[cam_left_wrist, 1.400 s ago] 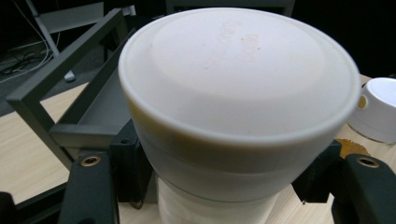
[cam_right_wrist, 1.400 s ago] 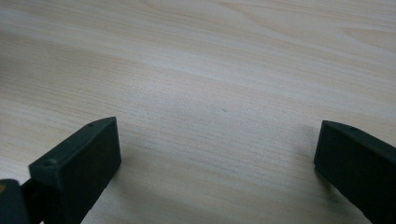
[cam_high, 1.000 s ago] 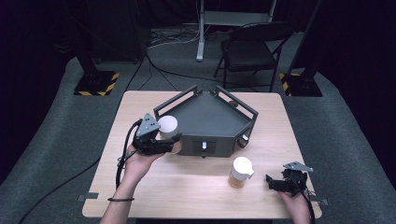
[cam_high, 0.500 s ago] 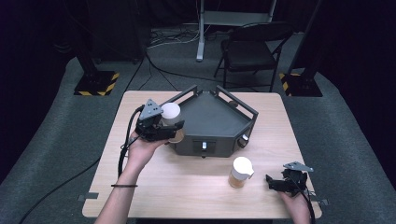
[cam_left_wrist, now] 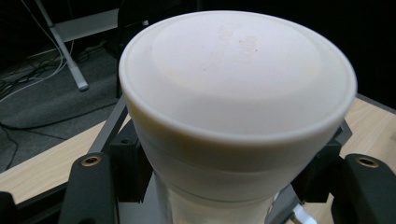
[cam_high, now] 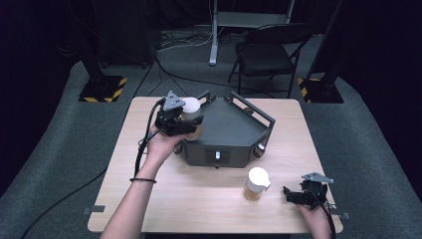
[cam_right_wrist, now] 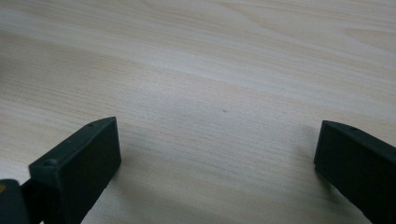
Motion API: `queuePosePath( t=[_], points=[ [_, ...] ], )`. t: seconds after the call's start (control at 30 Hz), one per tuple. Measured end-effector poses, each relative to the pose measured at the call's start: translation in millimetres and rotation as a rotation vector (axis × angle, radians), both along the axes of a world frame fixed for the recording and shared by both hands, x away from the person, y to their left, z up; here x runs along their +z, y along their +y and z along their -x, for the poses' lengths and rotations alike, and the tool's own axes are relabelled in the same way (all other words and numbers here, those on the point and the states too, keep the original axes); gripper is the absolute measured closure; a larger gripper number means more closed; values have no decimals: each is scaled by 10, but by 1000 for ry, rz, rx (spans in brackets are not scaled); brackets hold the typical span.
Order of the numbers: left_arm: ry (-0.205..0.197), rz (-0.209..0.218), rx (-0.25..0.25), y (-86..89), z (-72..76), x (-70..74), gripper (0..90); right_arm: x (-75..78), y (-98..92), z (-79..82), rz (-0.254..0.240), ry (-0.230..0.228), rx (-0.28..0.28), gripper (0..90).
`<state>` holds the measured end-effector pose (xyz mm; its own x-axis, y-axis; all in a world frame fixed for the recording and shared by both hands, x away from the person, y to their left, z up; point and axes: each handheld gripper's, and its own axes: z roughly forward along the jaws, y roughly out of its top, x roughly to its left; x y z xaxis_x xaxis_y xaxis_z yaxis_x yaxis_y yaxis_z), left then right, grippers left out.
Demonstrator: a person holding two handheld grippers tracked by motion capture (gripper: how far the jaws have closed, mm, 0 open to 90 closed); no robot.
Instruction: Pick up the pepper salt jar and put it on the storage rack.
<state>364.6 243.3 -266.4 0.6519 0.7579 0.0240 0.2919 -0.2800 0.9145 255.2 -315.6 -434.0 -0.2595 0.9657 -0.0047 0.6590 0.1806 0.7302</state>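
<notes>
Two white-lidded jars: one (cam_high: 191, 117) claw-held, one (cam_high: 256, 183) standing on table.

— What colour is the cup (cam_high: 191, 119) in the left claw (cam_high: 186, 124)?
— White on top, brownish lower down. The claw is black.
— And the other cup (cam_high: 256, 183)?
— Same: white lid, tan under it.
— The tray (cam_high: 234, 130)?
— Dark grey.
— The tabletop (cam_high: 199, 194)?
— Light wood with thin stripes.
— Anything bright?
— Yellow and black stripes on the floor blocks (cam_high: 103, 88). The chair (cam_high: 266, 55) is black.
</notes>
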Motion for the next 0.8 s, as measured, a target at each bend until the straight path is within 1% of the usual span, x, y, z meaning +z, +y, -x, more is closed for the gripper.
queuePosePath(
  t=[0.07, 0.1, 0.23, 0.37, 0.5, 0.7, 0.73, 0.77, 0.8],
  points=[
    [11, 17, 6, -9, -69, -21, 343, 0, 0, 0, 0, 0, 0, 0],
    [12, 18, 11, -22, -94, -30, 343, 0, -1, -1, 0, 0, 1, 0],
    [19, 7, 42, -88, -174, -47, 343, 1, 0, -5, -1, 1, 1, 0],
    [35, 9, 61, -136, -249, -79, 343, 1, -2, -7, 0, 1, 2, 0],
    [56, 11, 66, -182, -313, -112, 343, 1, -3, -7, 0, 0, 3, 0],
    [89, -13, 71, -269, -398, -135, 343, 1, -3, -7, 0, 1, 3, 0],
    [92, -12, 74, -272, -405, -144, 343, 1, -3, -7, 0, 1, 3, 0],
    [106, -12, 77, -273, -428, -163, 343, 1, -3, -7, 0, 1, 3, 0],
    [106, -12, 77, -273, -428, -163, 343, 1, -3, -7, 0, 1, 3, 0]
  ],
)
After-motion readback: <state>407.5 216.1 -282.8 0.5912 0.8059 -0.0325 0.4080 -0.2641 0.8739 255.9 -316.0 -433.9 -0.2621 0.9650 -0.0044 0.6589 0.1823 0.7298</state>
